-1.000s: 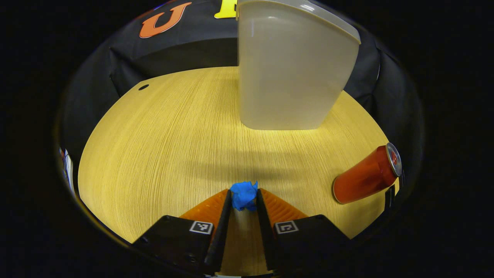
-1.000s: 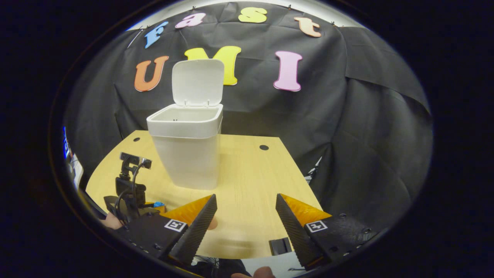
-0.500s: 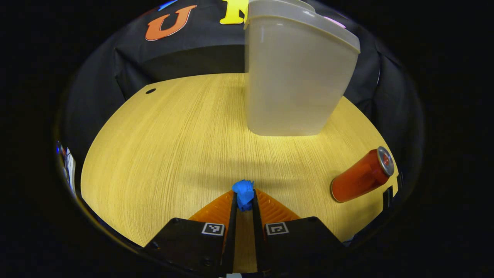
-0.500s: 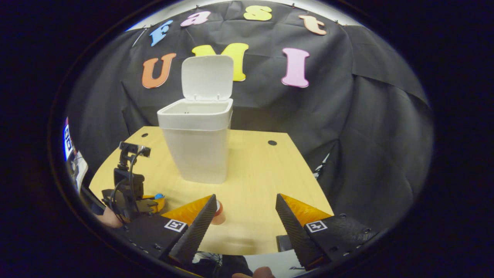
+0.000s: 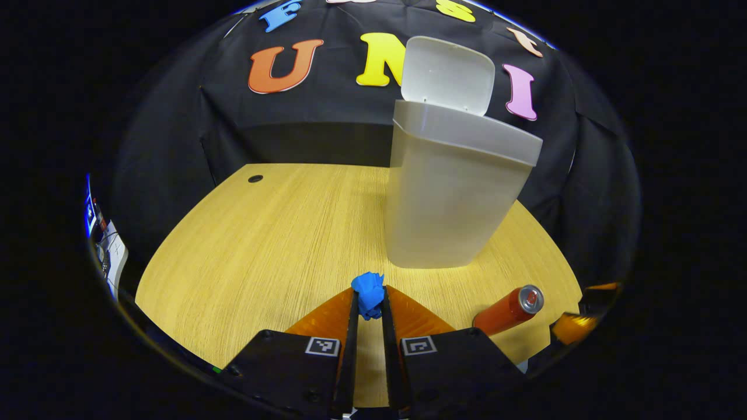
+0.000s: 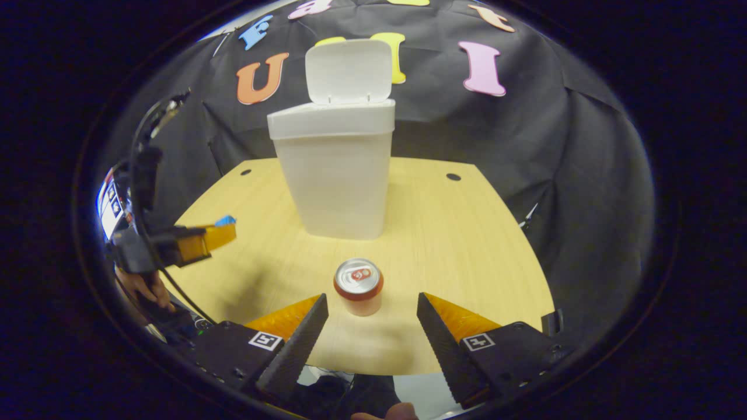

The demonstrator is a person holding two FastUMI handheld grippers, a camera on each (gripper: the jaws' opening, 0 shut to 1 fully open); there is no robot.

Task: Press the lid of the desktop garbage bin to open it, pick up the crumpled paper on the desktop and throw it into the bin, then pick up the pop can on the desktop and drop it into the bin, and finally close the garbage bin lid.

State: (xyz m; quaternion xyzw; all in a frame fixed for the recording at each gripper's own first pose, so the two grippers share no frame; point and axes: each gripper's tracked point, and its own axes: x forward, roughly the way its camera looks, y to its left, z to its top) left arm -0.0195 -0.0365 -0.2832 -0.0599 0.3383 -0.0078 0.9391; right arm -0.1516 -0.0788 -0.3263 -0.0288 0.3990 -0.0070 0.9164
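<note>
Left gripper (image 5: 367,303), bottom centre of left gripper view: fingers clamped on crumpled paper (image 5: 368,293), off desktop (image 5: 280,233). Bin (image 5: 449,192) upper right of centre, lid (image 5: 448,74) up. Carry paper above rim, then release. Right gripper (image 6: 372,318) wide, empty; pop can (image 6: 358,286) upright just ahead, lower centre.

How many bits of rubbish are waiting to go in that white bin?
2. A crumpled blue paper ball is pinched in the left gripper; a red pop can stands on the wooden table before the open right gripper. The bin's inside is hidden.
</note>
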